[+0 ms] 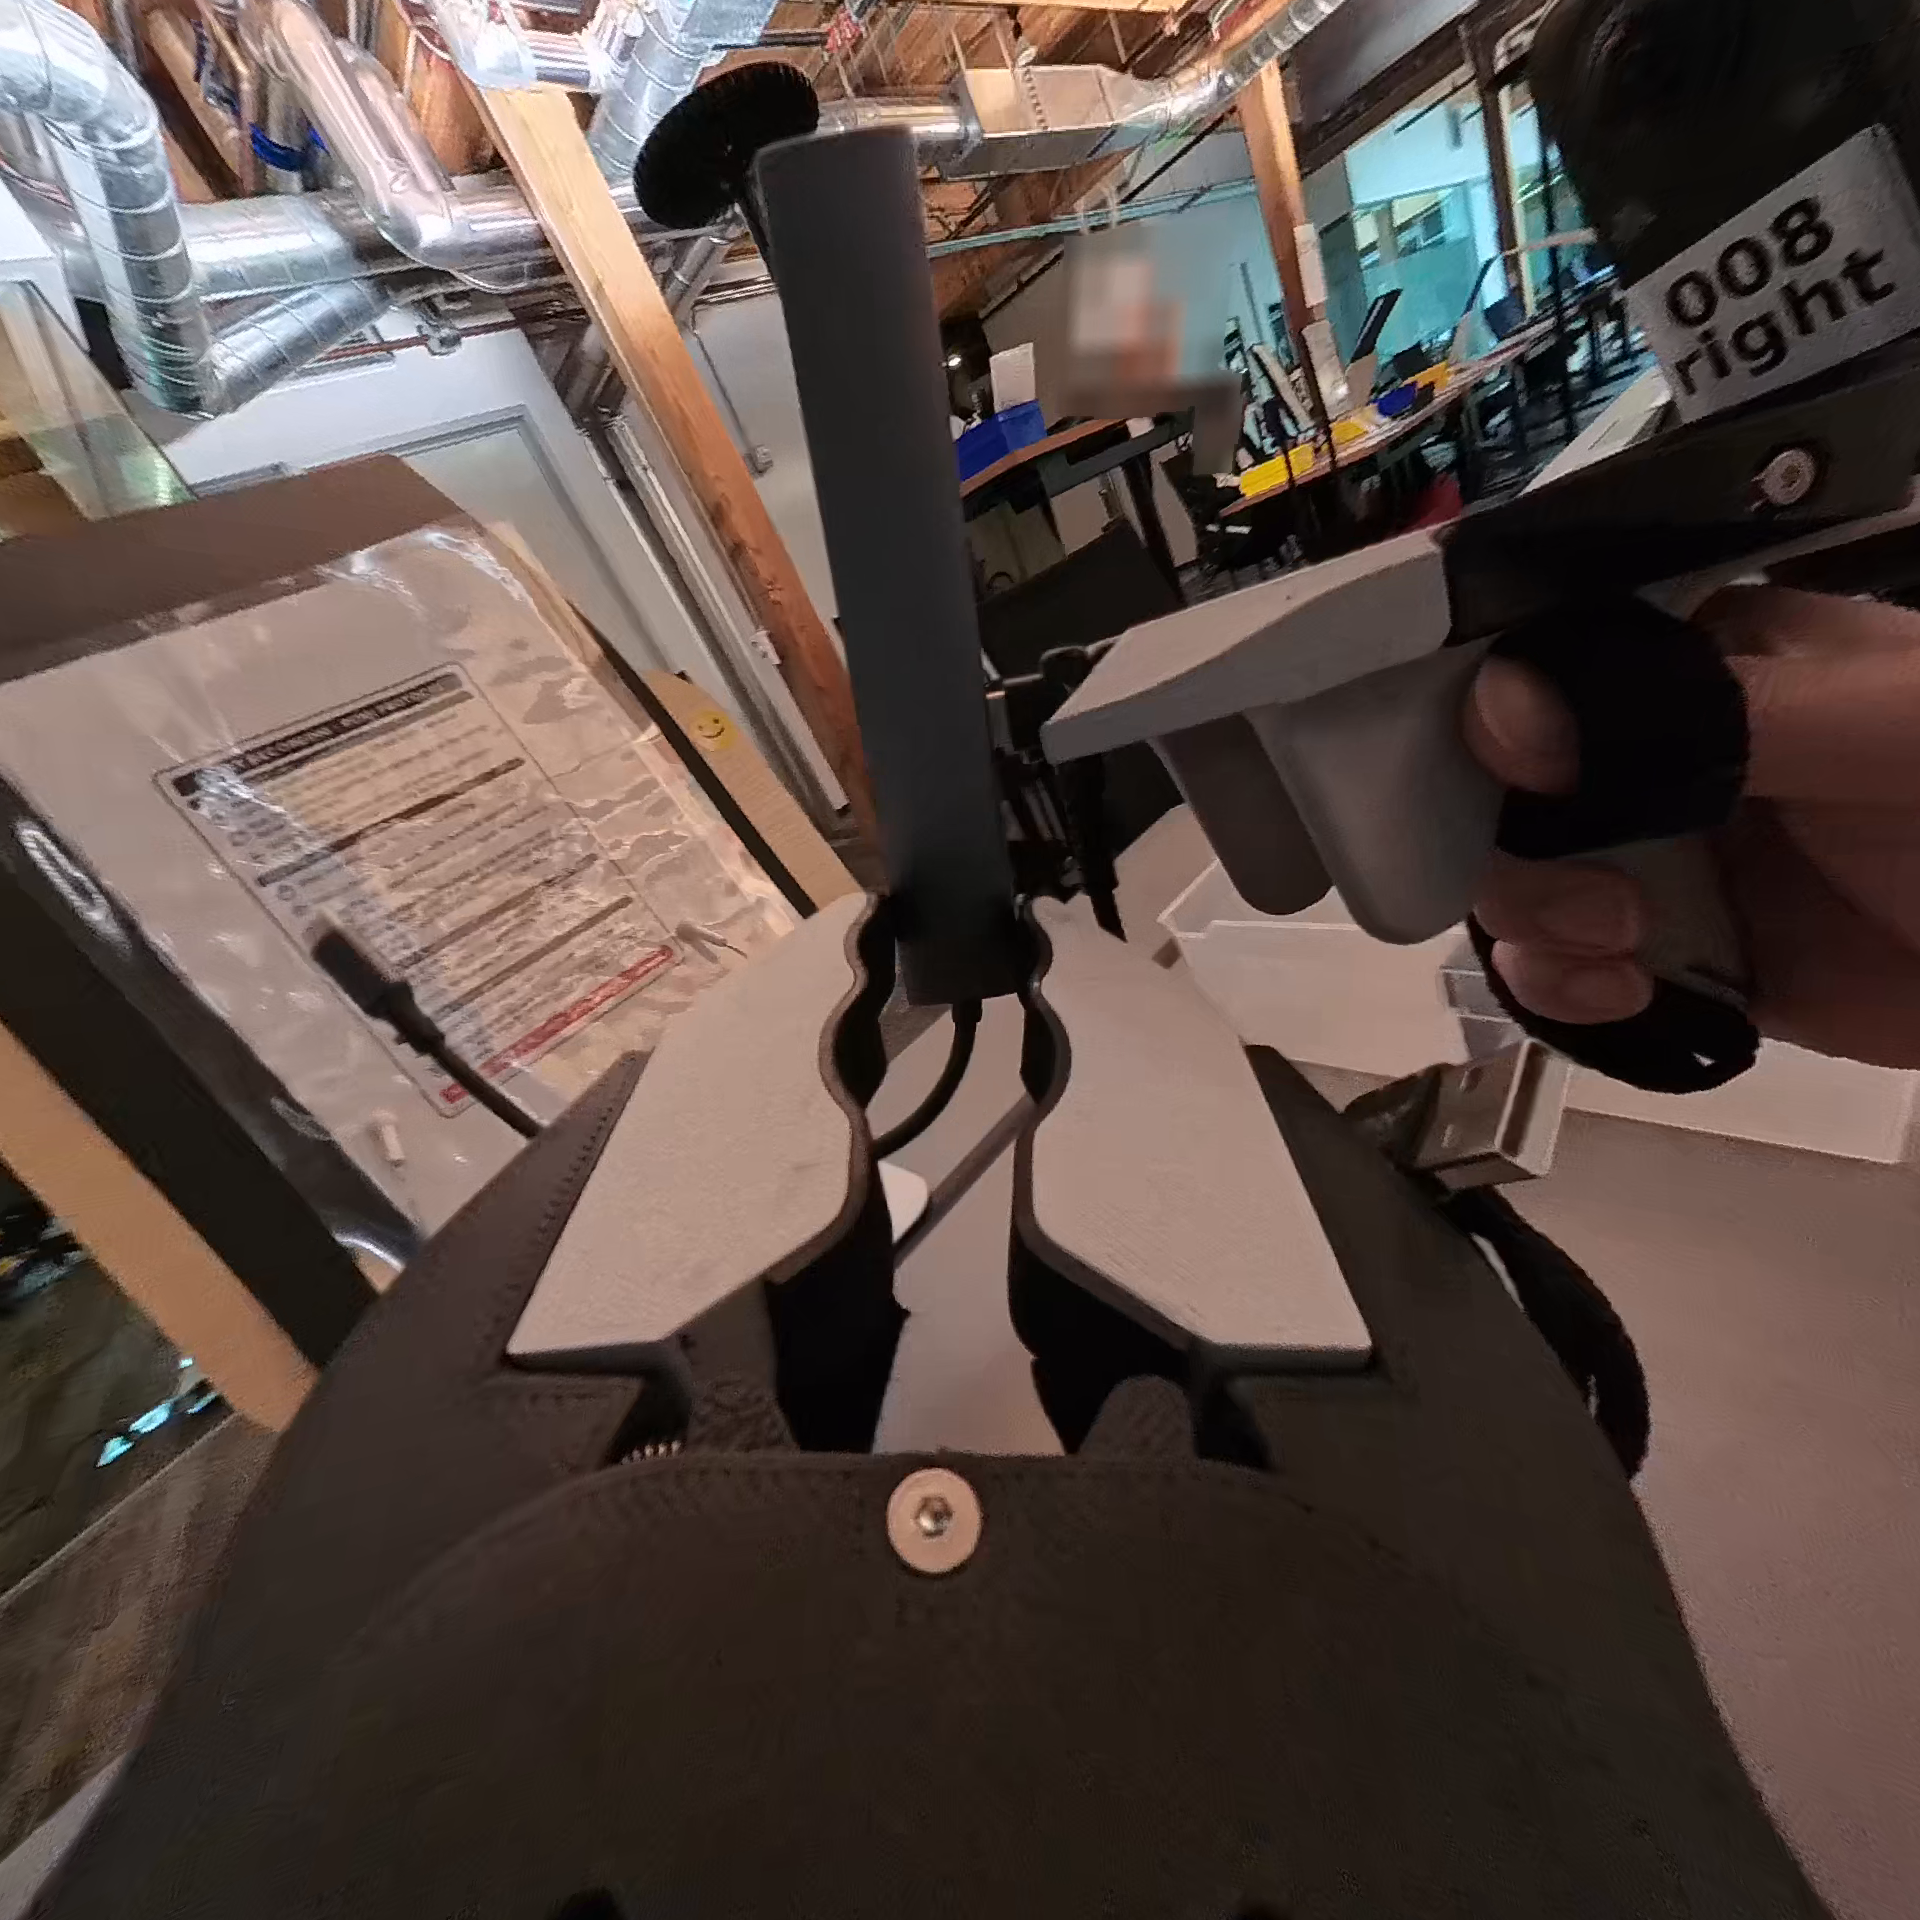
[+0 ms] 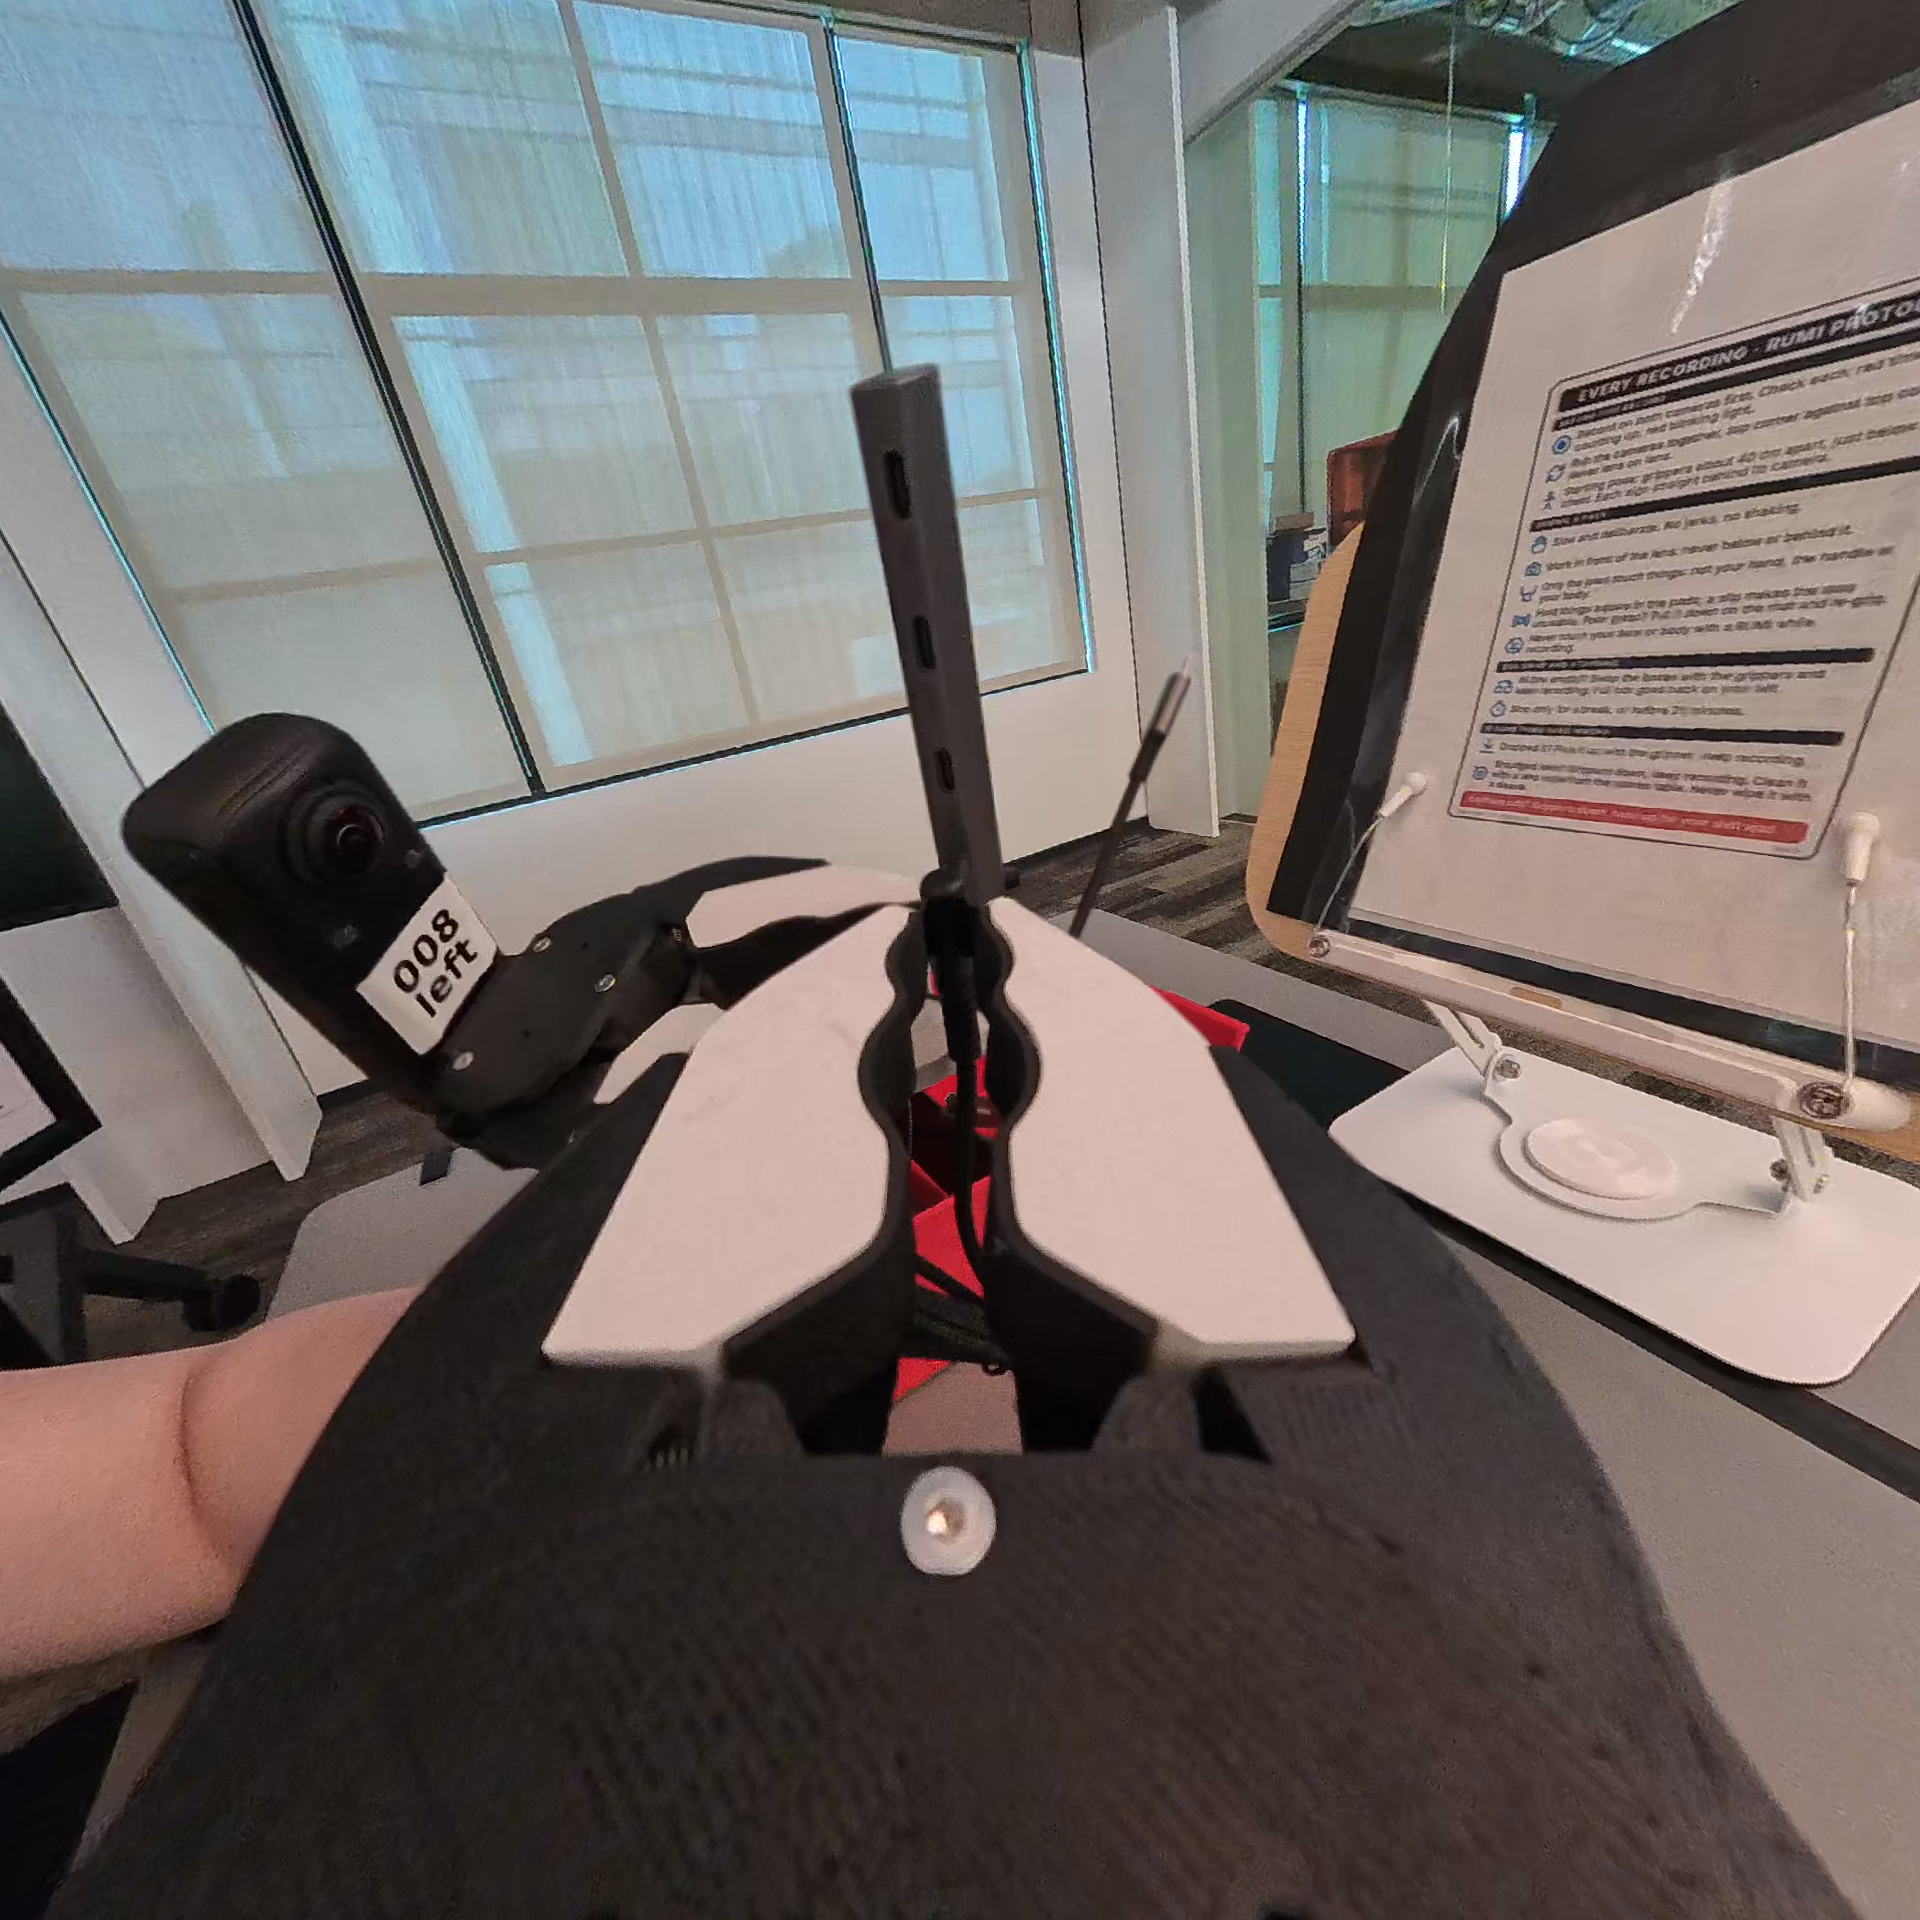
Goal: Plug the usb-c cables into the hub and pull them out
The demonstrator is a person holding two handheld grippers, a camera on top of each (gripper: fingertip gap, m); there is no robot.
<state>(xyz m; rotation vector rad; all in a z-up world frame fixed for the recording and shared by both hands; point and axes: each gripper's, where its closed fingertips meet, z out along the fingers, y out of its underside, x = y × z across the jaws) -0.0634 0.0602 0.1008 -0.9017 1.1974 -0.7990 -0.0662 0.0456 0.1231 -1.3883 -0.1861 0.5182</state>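
The grey hub (image 1: 883, 540) stands upright, and my left gripper (image 1: 956, 935) is shut on its lower end. In the right wrist view the hub (image 2: 925, 623) shows three ports along its narrow side, all empty. My right gripper (image 2: 958, 925) is shut on a black cable (image 2: 964, 1023) that hangs just below the hub's base. A second black cable with a bare usb-c tip (image 2: 1174, 696) rises free to the right of the hub; it also shows in the left wrist view (image 1: 364, 977). A grey USB-A plug (image 1: 1475, 1122) hangs by my left gripper's right finger.
A laminated instruction sheet (image 2: 1662, 582) leans on a white stand (image 2: 1662, 1268) at the right. A red bin (image 2: 940, 1195) lies below my right gripper and a white bin (image 1: 1309, 966) sits behind the hub. A hand grips the right gripper's grey handle (image 1: 1351, 748). Only a small space, under 4 cm, lies between the two pairs of fingers.
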